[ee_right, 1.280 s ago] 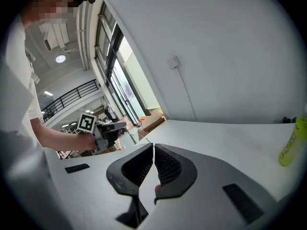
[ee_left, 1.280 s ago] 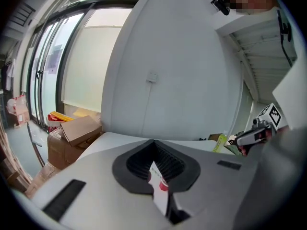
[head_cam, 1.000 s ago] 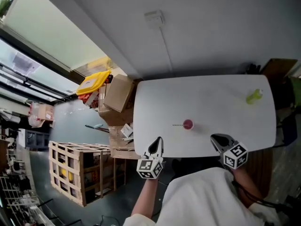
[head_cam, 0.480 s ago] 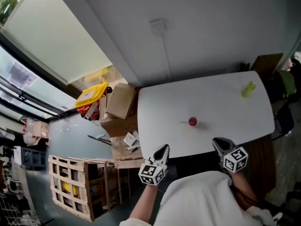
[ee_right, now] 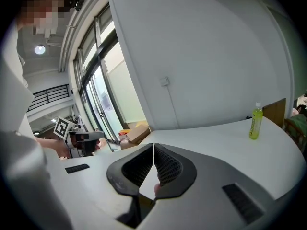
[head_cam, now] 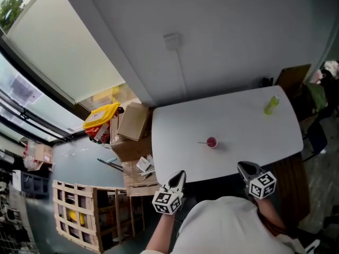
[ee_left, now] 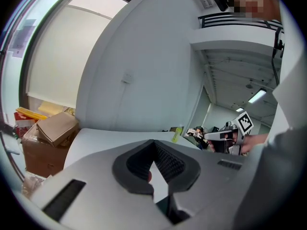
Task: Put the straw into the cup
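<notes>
**Trainee:** How is the work area laid out for this step?

**Instructor:** A white, round-cornered counter (head_cam: pixel 238 115) is seen ahead. The left tongs (head_cam: pixel 179 173) and the right tongs (head_cam: pixel 241 166) are held over its near edge, well apart from the work. A yellow-green plastic bottle (head_cam: pixel 271 105) stands near the far right corner and is not needed. The small red round cup (head_cam: pixel 212 142) stands near the middle of the counter. The thin straw (head_cam: pixel 201 142) lies flat just to its left. Whether its end touches the cup cannot be told.

**Trainee:** In what state are the tongs?

**Instructor:** Both pairs are fully closed, with the ribbed pads met at the tips. Nothing is held in either.

**Trainee:** How is the pick-up best done?

**Instructor:** One pair should be opened before the straw is reached. Because the straw is thin and lies flat, the jaws are best brought down steeply across its length, near the end farther from the cup. A light pinch is advised so that the straw is not crushed. The cup is judged light and easily tipped, so it may be steadied at its wall with the other pair. The straw should then be tilted upright, guided over the cup's mouth, and released only once its lower end is inside.
</notes>
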Motion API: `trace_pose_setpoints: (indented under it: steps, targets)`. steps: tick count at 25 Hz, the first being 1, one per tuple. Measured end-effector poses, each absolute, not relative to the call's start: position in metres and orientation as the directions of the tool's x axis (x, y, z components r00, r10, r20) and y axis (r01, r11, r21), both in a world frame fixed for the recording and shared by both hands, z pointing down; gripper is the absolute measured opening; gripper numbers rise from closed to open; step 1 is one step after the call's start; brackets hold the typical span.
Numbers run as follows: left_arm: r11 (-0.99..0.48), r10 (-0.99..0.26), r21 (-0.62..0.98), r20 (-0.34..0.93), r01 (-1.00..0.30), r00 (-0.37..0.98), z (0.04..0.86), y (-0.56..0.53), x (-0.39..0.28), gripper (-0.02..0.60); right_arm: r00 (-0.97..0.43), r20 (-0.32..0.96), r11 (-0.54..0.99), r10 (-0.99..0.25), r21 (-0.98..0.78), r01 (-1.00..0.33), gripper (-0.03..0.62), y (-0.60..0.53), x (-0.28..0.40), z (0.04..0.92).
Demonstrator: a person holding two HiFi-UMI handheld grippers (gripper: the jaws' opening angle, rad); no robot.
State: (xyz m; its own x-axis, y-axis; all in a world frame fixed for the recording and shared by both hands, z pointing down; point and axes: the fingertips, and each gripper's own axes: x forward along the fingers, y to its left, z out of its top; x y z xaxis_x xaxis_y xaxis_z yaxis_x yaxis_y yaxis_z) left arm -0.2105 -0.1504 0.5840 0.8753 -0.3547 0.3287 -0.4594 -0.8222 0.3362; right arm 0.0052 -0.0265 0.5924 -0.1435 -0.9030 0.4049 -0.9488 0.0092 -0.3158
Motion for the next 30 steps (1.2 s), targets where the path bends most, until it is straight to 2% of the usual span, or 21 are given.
trace_pose_setpoints:
  steps: [15,30]
  targets:
    - [-0.795,-0.385,0.363,0.320,-0.487,0.866,0.575,-0.128,-0.183,0.002,-0.206,0.374,0.091,-0.904,-0.304,-0.948,0.034,-0.019,0.030,0.575]
    - [-0.792,-0.376,0.361,0.345,-0.491,0.860,0.580,-0.117,-0.181,0.002,-0.210,0.362,0.098,-0.908,-0.304,-0.948,0.034,-0.013,0.034,0.570]
